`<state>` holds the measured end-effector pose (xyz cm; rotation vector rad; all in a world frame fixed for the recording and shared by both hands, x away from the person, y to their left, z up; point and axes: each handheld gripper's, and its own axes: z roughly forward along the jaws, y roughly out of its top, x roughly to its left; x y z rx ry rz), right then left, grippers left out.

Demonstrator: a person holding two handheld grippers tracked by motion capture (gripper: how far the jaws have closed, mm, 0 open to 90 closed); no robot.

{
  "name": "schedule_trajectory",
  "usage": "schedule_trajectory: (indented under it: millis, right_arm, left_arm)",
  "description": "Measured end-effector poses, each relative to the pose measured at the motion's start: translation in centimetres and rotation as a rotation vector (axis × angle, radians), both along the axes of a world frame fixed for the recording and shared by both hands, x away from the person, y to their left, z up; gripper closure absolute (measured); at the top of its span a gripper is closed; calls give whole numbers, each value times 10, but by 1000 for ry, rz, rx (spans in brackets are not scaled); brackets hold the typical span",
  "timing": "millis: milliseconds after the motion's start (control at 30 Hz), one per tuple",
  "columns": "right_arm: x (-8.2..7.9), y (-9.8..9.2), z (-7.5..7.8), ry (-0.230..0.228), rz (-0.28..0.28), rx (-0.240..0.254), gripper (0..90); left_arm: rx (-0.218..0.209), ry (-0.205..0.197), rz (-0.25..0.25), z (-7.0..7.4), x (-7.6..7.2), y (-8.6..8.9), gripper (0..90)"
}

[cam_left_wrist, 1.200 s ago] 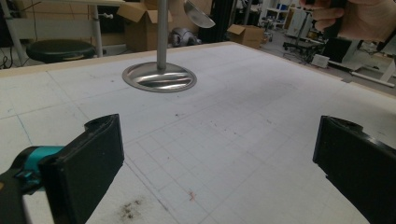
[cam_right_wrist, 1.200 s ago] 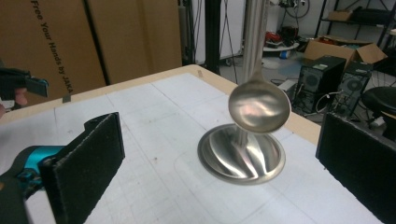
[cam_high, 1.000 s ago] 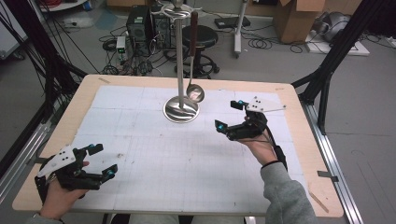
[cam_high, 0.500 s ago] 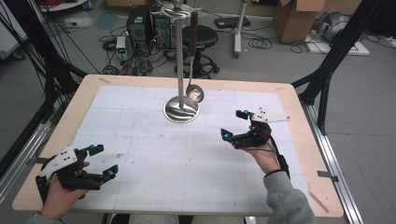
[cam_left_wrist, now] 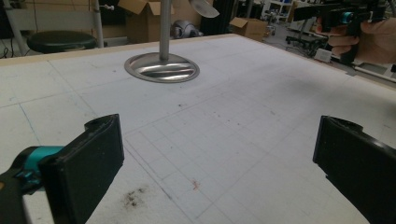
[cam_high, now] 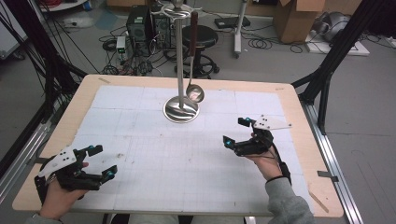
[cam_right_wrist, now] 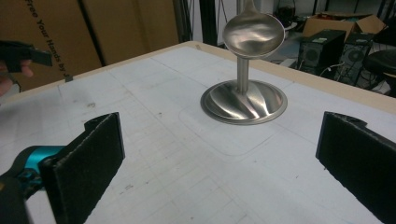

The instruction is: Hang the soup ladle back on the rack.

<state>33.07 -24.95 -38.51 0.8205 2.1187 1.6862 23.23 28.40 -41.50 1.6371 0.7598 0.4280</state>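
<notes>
Both tongs gape wide with nothing between the jaws: left tongs [cam_high: 100, 161] low at the near left corner of the bench [cam_high: 299, 100], right tongs [cam_high: 238, 131] over the right half, pointing toward the stand. The steel ladle [cam_high: 194, 93] hangs from the stand [cam_high: 180, 109] at bench centre-back, bowl just above the round base, well apart from both tongs.

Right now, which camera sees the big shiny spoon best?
The high view: it shows the whole ladle, hanging from the stand by its handle. The right gripper view shows just its bowl, close up. The left gripper view catches only the bowl's edge.
</notes>
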Motion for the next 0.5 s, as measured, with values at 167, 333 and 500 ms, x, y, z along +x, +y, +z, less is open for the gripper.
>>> schedule_trajectory:
  millis: [167, 333, 500]
  right_arm:
    - [-7, -3, -3, 16, -18, -24, 1]
    - [-15, -8, -6, 21, -30, -4, 1]
    - [-25, -15, -8, 32, -25, 30, 1]
  left_arm:
    - [6, 0, -1, 0, 0, 0, 24]
    - [-4, -7, -7, 1, -1, -1, 24]
    - [-20, -13, -7, 3, -2, 0, 24]
